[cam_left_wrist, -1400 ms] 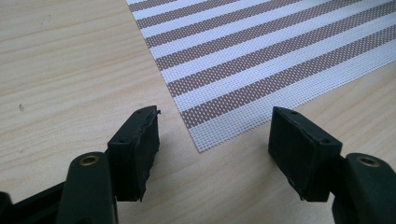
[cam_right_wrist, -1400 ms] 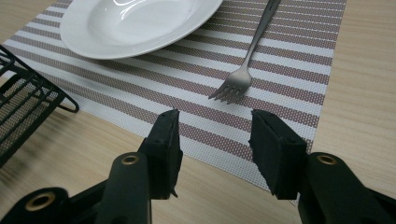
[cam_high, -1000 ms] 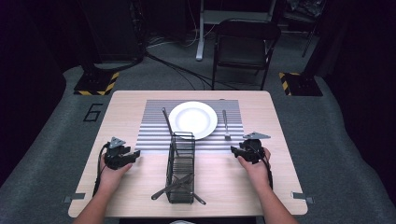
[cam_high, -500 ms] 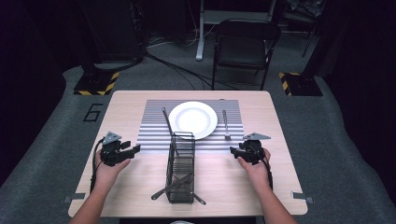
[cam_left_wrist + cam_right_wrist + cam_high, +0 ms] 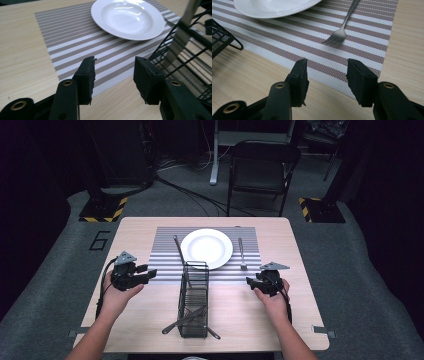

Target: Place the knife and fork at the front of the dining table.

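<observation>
Nearby, wire basket (image 5: 194, 296) beside plate (image 5: 206, 248).

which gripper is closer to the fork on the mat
Right. The right gripper sits just short of the fork, its open jaws aimed at the tines. The left gripper is across the table, past the wire basket and plate.

Bare bench (image 5: 150, 230) runs along the left and right edges. The wire basket (image 5: 193, 297) stands mid-bench toward the near edge, with utensils jutting from its base. The plate (image 5: 206, 248) and fork (image 5: 241, 253) occupy the mat (image 5: 165, 245) toward the far edge.
</observation>
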### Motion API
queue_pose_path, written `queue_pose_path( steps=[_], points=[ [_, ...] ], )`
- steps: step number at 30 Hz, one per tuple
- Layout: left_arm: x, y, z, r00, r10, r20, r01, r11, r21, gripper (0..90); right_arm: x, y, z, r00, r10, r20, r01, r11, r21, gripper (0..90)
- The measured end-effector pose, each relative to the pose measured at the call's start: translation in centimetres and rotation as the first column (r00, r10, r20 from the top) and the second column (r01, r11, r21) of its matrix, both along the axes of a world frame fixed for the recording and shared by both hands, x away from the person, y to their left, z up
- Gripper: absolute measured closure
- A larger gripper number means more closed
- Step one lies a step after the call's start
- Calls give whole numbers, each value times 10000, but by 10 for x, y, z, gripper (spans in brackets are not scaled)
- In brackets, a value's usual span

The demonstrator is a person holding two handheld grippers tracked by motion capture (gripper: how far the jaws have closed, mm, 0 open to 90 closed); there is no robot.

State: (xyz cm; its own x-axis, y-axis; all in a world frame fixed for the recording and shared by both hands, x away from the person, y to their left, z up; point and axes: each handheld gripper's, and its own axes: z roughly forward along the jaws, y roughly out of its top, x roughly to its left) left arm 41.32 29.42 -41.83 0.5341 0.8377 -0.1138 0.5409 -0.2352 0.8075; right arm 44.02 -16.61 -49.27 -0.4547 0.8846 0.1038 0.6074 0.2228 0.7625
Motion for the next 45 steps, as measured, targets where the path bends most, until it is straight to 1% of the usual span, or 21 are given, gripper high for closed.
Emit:
queue_pose_path(
  steps=[5, 7, 9, 10, 11, 13, 14, 21, 24, 28, 32, 34, 35, 37, 38, 39, 40, 45],
  points=[
    [0, -14, 16, 9990, -410, 193, 409, 9991, 81, 534, 0, -1, 0, 10000, -66, -20, 67, 10000, 61, 509],
    [1, -20, 20, 9986, -468, 253, 468, 9989, -25, 534, 0, -2, 0, 10000, -79, -14, 79, 9999, 61, 510],
    [3, -24, 24, 9980, -566, 267, 566, 9984, -9, 532, 0, -2, 0, 10000, -95, 0, 95, 9999, 60, 510],
    [4, -26, 25, 9977, -656, 185, 656, 9978, -22, 532, 1, -2, -1, 10000, -97, 3, 97, 9999, 43, 510],
    [5, -28, 26, 9976, -669, 189, 671, 9977, -69, 532, 1, -2, -1, 9999, -108, -3, 108, 9999, 40, 510],
    [7, -31, 28, 9967, -787, 209, 788, 9969, -25, 532, 0, -2, 0, 9999, -132, -12, 132, 9999, 56, 509],
    [8, -33, 29, 9960, -879, 136, 879, 9961, -20, 533, 0, -3, 0, 9999, -139, -8, 139, 9999, 51, 508],
    [12, -47, 31, 9921, -1241, 202, 1242, 9923, -26, 548, 1, -3, -1, 9998, -172, -49, 172, 9998, 39, 508],
    [14, -53, 31, 9910, -1336, 127, 1337, 9909, -143, 554, 1, -3, -1, 9999, -165, -49, 166, 9999, 39, 509],
    [17, -62, 32, 9875, -1572, 89, 1572, 9875, -97, 561, 1, -4, -1, 9998, -178, -30, 178, 9998, 28, 510],
    [20, -69, 31, 9863, -1649, 20, 1649, 9861, -190, 565, 1, -4, -1, 9999, -143, -25, 143, 9999, 23, 511],
    [21, -72, 30, 9851, -1719, 15, 1719, 9850, -157, 569, 1, -5, -1, 9999, -136, -31, 136, 9999, 19, 511],
    [22, -74, 30, 9856, -1691, 41, 1692, 9854, -186, 573, 1, -5, -1, 9999, -134, -28, 134, 9999, 23, 512],
    [23, -77, 29, 9842, -1771, -30, 1770, 9840, -193, 585, 1, -5, -1, 9998, -186, -61, 187, 9998, 53, 513],
    [24, -80, 28, 9842, -1770, 8, 1770, 9839, -227, 589, 1, -5, -1, 9998, -195, -66, 195, 9998, 77, 514],
    [25, -81, 28, 9839, -1786, -32, 1786, 9838, -166, 592, 1, -5, -1, 9998, -198, -67, 198, 9998, 84, 514],
    [26, -83, 27, 9837, -1796, -20, 1795, 9835, -219, 594, 1, -5, -1, 9998, -193, -62, 194, 9998, 84, 514],
    [29, -89, 26, 9832, -1825, -79, 1824, 9831, -158, 608, 1, -5, -1, 9998, -199, -68, 200, 9997, 131, 516]
  ],
)
